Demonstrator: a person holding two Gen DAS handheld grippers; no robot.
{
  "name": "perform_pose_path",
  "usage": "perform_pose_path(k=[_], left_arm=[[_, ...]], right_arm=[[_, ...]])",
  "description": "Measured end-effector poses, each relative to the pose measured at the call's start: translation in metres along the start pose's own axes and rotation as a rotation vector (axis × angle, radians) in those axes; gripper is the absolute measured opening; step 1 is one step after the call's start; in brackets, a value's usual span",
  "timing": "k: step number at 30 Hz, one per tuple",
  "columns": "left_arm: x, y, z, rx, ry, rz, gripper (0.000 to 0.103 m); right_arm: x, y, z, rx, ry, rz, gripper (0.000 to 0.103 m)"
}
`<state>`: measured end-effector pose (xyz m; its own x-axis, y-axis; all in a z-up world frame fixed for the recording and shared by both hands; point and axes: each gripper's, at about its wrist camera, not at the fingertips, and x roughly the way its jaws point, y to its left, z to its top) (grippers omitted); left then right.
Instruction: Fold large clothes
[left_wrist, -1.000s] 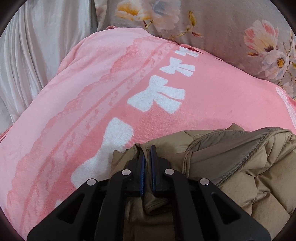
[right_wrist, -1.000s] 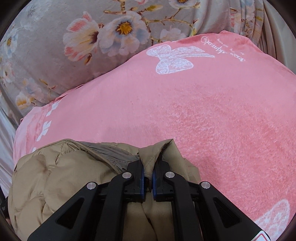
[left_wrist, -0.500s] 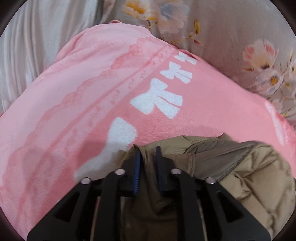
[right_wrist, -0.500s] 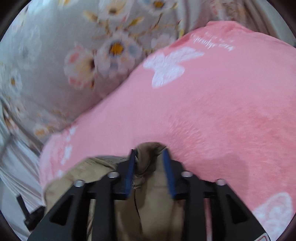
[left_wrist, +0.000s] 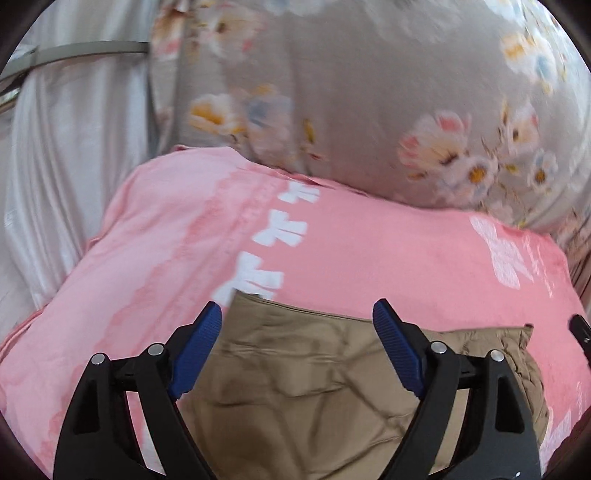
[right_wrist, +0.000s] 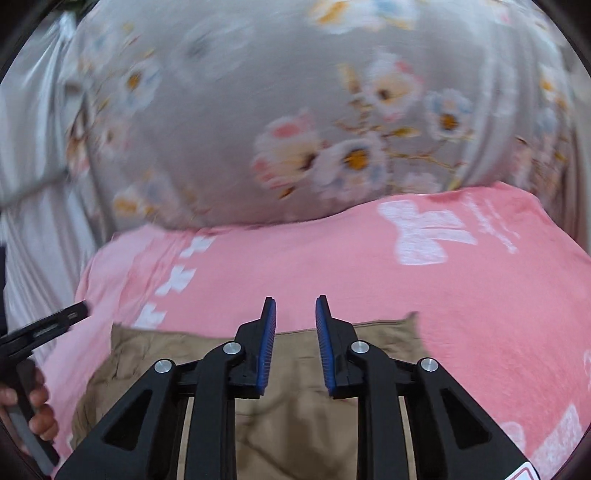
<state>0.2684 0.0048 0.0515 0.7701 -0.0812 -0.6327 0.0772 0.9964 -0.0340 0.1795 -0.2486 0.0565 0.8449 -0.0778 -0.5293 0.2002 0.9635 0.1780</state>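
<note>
A tan quilted jacket (left_wrist: 314, 387) lies folded flat on a pink blanket (left_wrist: 388, 251) with white bows. My left gripper (left_wrist: 297, 314) hovers above the jacket's far left corner. Its jaws are opening wide and nothing is between them. In the right wrist view the jacket (right_wrist: 155, 354) spreads under my right gripper (right_wrist: 295, 306), which hangs above its far edge. The right jaws stand a narrow gap apart, closing, with nothing between the blue pads. The left gripper (right_wrist: 48, 328) and the hand (right_wrist: 37, 410) that holds it show at the left edge. A tip of the right gripper (left_wrist: 580, 330) shows at the right edge of the left wrist view.
A grey floral quilt (left_wrist: 369, 110) rises behind the pink blanket (right_wrist: 332, 266). White pleated cloth (left_wrist: 66, 184) hangs at the left. The same floral quilt (right_wrist: 295, 129) fills the top of the right wrist view.
Both grippers let go of the jacket's folded edge, opened and rose away from it. The jacket now lies flat on the blanket. The right jaws have narrowed again since half a second ago.
</note>
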Motion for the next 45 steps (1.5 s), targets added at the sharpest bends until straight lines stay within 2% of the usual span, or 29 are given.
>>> perform_pose_path(k=[4, 7, 11, 12, 15, 23, 35, 45], left_arm=[[0.035, -0.038, -0.01, 0.036, 0.076, -0.018, 0.078], [0.066, -0.053, -0.025, 0.055, 0.122, 0.002, 0.078], [0.101, -0.051, -0.048, 0.028, 0.203, 0.006, 0.079], [0.105, -0.05, -0.052, 0.022, 0.199, 0.006, 0.08], [0.108, -0.051, -0.059, 0.032, 0.181, 0.008, 0.081], [0.113, -0.057, -0.071, 0.064, 0.142, 0.046, 0.083], [0.114, -0.06, -0.077, 0.087, 0.135, 0.068, 0.083], [0.066, -0.04, -0.093, 0.042, 0.162, 0.039, 0.084]], right_arm=[[0.048, 0.035, -0.014, -0.063, 0.091, 0.02, 0.017], [0.079, 0.031, -0.027, -0.069, 0.152, 0.002, 0.017], [0.114, 0.015, -0.049, -0.021, 0.242, 0.004, 0.016], [0.118, 0.011, -0.054, -0.005, 0.251, 0.013, 0.015], [0.125, 0.007, -0.062, 0.011, 0.264, 0.018, 0.014], [0.13, 0.019, -0.073, -0.05, 0.25, -0.03, 0.014], [0.134, 0.019, -0.075, -0.049, 0.255, -0.028, 0.014], [0.138, 0.016, -0.075, -0.047, 0.266, -0.02, 0.014]])
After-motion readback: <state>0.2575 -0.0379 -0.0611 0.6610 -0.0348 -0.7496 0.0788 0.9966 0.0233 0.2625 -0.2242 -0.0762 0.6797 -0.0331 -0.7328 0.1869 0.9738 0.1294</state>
